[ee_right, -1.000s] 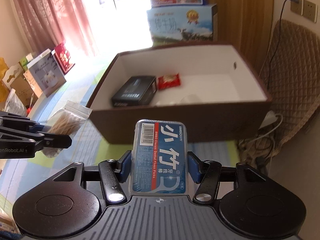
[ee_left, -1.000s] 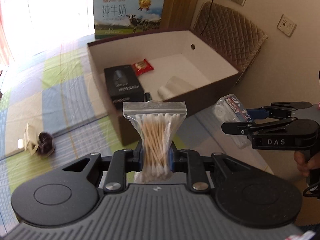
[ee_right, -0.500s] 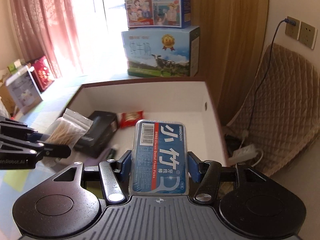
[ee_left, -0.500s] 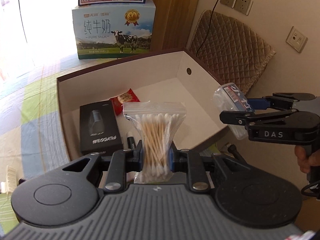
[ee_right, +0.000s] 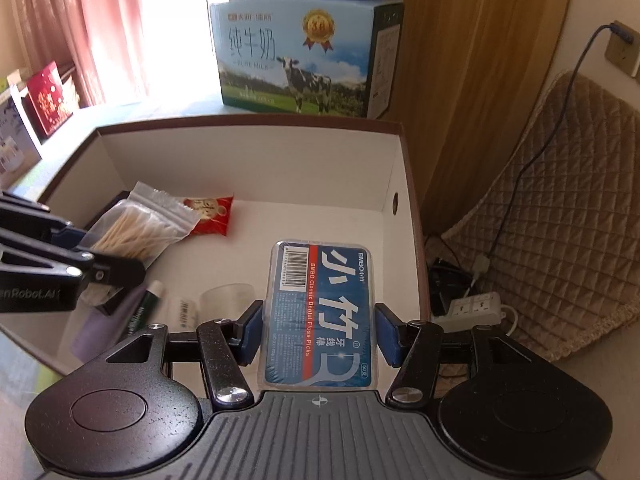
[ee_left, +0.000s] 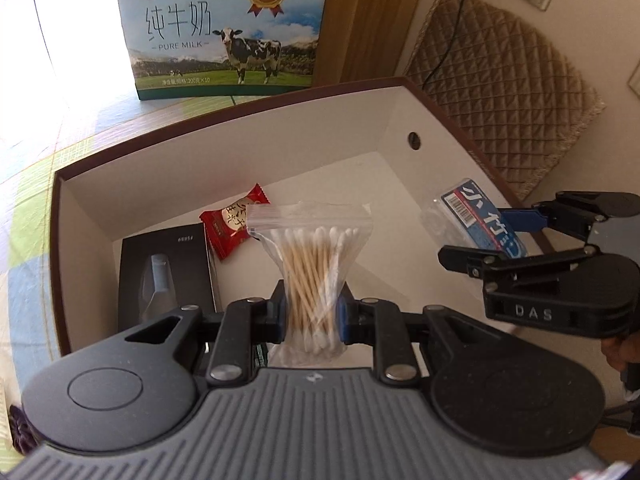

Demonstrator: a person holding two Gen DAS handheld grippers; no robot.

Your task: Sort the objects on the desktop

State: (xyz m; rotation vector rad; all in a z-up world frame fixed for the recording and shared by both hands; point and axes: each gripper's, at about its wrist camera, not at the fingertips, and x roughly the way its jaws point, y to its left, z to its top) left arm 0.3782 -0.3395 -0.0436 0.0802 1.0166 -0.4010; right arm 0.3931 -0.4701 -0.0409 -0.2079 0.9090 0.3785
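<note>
The left gripper (ee_left: 311,314) is clamped on a zip bag of cotton swabs (ee_left: 311,276), pinched at its waist between the blue pads, with the sealed top fanning out above the fingers at the centre of the left wrist view. The right gripper (ee_right: 319,334) is clamped on a flat blue dental floss pick case (ee_right: 320,312), which stands lengthwise between its pads and reaches past them toward the middle of the frame. Both loads hang over the open brown box (ee_left: 224,136), whose white floor carries a black carton (ee_left: 168,268) at lower left and a red snack packet (ee_left: 234,222) just beside it. The left wrist view shows the black carton's face fully, plus the milk carton (ee_left: 224,32) behind the box at upper centre. The right wrist view shows what it hides: a green tube (ee_right: 146,308), a clear cup (ee_right: 228,298) and a small white item lying on the box floor at lower left, and a power strip (ee_right: 472,308) on the floor right of the box.
</note>
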